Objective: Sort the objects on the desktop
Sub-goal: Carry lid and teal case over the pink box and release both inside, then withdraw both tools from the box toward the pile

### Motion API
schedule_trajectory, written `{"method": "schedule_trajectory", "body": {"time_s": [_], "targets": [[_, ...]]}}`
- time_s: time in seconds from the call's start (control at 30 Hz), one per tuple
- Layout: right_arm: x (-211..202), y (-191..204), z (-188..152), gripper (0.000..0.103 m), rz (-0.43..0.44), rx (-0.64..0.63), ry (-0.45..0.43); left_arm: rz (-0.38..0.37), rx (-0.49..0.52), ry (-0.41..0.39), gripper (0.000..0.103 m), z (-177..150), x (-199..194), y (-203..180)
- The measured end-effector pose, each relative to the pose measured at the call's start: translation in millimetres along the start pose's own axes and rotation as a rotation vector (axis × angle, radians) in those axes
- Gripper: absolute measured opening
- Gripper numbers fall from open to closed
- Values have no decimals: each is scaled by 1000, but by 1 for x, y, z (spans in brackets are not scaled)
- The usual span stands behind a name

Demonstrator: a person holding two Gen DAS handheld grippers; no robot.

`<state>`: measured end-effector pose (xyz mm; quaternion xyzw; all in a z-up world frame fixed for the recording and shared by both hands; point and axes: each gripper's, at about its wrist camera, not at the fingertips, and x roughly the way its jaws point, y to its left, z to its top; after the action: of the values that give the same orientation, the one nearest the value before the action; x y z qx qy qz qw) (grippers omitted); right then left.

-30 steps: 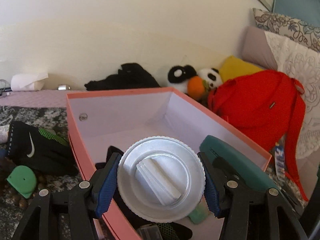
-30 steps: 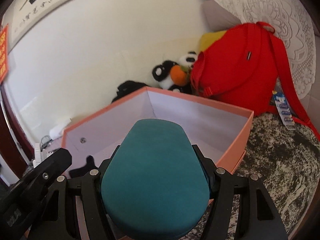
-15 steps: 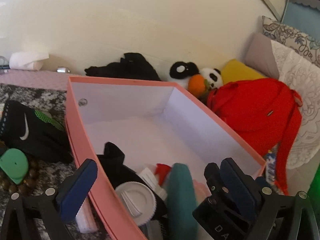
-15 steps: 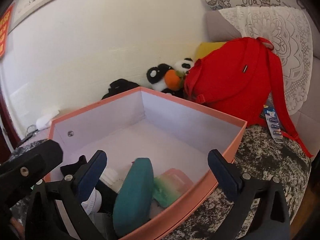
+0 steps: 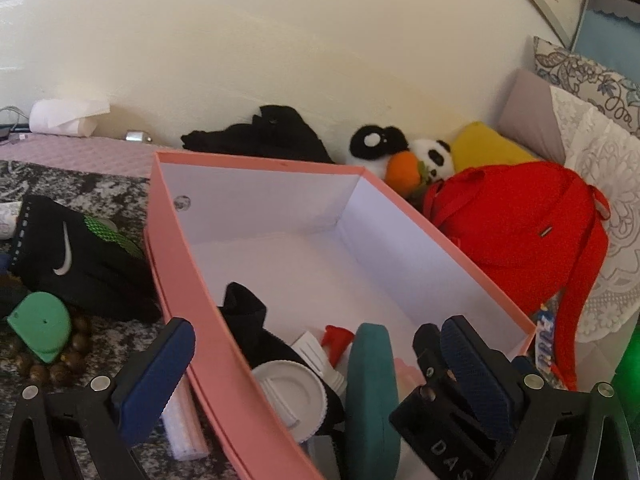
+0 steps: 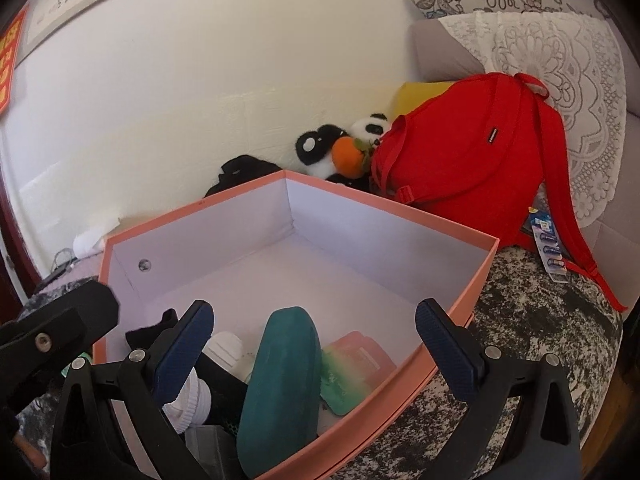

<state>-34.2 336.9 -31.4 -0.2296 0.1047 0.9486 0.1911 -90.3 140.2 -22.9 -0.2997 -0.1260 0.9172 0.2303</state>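
Note:
A pink box (image 5: 188, 292) with a white inside stands on the mottled cloth; it also shows in the right wrist view (image 6: 476, 280). In its near end lie a white round lid (image 5: 290, 394), a teal case (image 5: 372, 392) on its edge, a black cloth (image 5: 244, 320), a red-and-white small item (image 5: 336, 336) and a pink-green pouch (image 6: 352, 368). The teal case (image 6: 280, 380) and white lid (image 6: 192, 396) show in the right view too. My left gripper (image 5: 316, 376) is open and empty above them. My right gripper (image 6: 316, 344) is open and empty.
Left of the box lie a black Nike glove (image 5: 72, 264), a green cap-shaped item (image 5: 40, 332), wooden beads (image 5: 60, 368) and a white strip (image 5: 182, 428). A red backpack (image 5: 520, 240), plush panda (image 5: 400, 152) and black cloth (image 5: 264, 136) sit behind the box. Battery pack (image 6: 548, 244) lies right.
Both grippers have opened. The white lid left my left gripper and the teal case left my right one; both now lie in the box. Both grippers have drawn back slightly.

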Motion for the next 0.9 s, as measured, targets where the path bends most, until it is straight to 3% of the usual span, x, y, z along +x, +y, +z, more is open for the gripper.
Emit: {"method": "schedule_trajectory", "body": {"time_s": [0.23,0.43,0.57,0.7,0.83,0.9], "targets": [[-15,24,-1,103,2,-33,-57,54,2,-47,101,5,-30,20],[-36,59,-6,103,23,-137,-127,156,35,-69,101,8,-54,49],[-45,77,-9,103,50,-174,-150,244,31,-63,101,9,-66,81],[-52,88,-10,103,101,-166,-145,335,-60,-26,101,9,-75,130],[-61,95,-8,98,275,-127,-96,392,-165,8,101,8,-84,173],[-63,101,-7,80,426,-89,-30,425,-187,14,101,8,-89,189]]}}
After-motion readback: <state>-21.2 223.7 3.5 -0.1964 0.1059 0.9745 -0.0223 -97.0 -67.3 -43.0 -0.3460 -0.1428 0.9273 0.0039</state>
